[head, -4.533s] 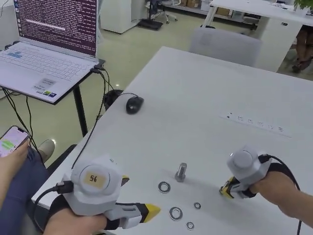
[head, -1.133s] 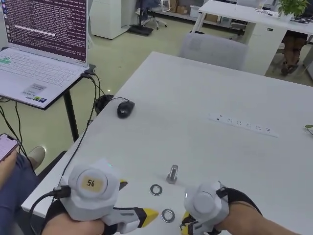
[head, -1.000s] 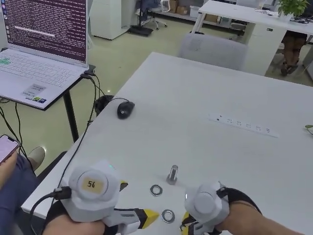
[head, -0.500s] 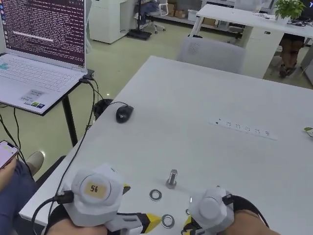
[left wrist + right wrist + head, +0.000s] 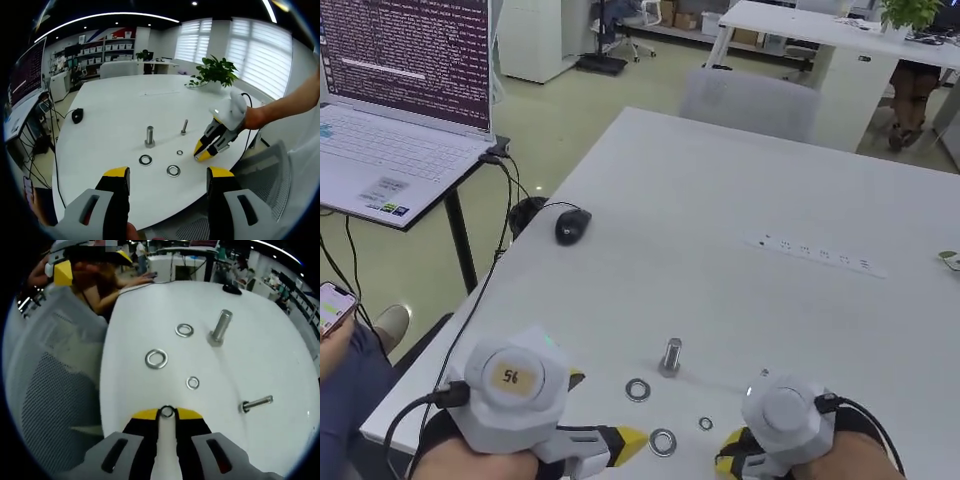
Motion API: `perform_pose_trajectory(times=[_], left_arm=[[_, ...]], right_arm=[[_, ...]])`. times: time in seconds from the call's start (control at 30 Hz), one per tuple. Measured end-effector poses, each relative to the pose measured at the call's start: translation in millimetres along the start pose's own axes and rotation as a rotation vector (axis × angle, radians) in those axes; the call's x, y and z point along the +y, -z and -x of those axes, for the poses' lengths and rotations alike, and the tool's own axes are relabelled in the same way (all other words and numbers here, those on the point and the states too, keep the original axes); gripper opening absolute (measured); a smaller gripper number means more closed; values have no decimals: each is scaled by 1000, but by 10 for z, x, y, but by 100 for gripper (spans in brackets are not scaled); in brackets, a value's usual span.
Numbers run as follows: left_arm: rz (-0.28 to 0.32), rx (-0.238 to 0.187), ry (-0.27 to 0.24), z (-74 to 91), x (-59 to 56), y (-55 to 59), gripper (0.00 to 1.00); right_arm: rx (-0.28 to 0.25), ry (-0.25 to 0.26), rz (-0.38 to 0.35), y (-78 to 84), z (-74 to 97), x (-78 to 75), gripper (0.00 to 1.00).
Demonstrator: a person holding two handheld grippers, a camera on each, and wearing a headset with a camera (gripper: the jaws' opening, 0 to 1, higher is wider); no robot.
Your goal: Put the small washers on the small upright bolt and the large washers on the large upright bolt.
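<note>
My right gripper [image 5: 166, 414] is shut on a small washer [image 5: 166, 412], held edge-up just above the table. In the right gripper view a second small washer [image 5: 193, 383] lies just ahead, then two large washers [image 5: 156, 359] [image 5: 184, 330]. The large bolt [image 5: 220, 326] stands beyond them and the small bolt [image 5: 257, 403] to the right. My left gripper [image 5: 169, 175] is open and holds nothing, near the table's front edge. Ahead of it lie the large washers [image 5: 145, 160] [image 5: 173, 170], the large bolt [image 5: 149, 136] and the small bolt [image 5: 184, 126]. The head view shows the large bolt [image 5: 670, 357] and the loose small washer [image 5: 706, 424].
A black mouse [image 5: 571, 226] and a white power strip [image 5: 812, 255] lie farther back on the white table [image 5: 720, 200]. An open laptop [image 5: 390, 110] sits on a stand to the left, with cables hanging. A grey chair [image 5: 750, 100] stands at the far edge.
My right gripper has moved right, away from the washers, with a small washer in its jaws. The other small washer now shows on the table. The left gripper has stayed put.
</note>
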State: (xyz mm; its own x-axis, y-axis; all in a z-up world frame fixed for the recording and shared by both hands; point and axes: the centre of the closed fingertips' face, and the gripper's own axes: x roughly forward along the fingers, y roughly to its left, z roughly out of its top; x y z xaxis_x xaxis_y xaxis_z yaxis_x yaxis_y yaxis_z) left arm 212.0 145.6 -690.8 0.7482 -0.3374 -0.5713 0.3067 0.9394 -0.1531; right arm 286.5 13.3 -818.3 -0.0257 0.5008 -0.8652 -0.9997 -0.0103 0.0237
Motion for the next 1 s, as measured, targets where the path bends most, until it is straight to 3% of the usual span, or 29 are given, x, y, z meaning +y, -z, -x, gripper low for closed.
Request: perform_pose_trajectory(times=[0.23,0.47,0.7,1.0], left_arm=[[-1,4,4,-11,-23,12,61],[-6,6,12,-27,-45,2,61],[-10,9,17,-34,-64,-4,61],[-11,9,13,-34,-31,-28,61]], right_arm=[[-30,69,-86,107,195,-253,13],[-81,165,-168,115,487,-637,13],[-108,220,-175,10,677,-916,13],[-111,229,-124,-220,673,-1062,13]])
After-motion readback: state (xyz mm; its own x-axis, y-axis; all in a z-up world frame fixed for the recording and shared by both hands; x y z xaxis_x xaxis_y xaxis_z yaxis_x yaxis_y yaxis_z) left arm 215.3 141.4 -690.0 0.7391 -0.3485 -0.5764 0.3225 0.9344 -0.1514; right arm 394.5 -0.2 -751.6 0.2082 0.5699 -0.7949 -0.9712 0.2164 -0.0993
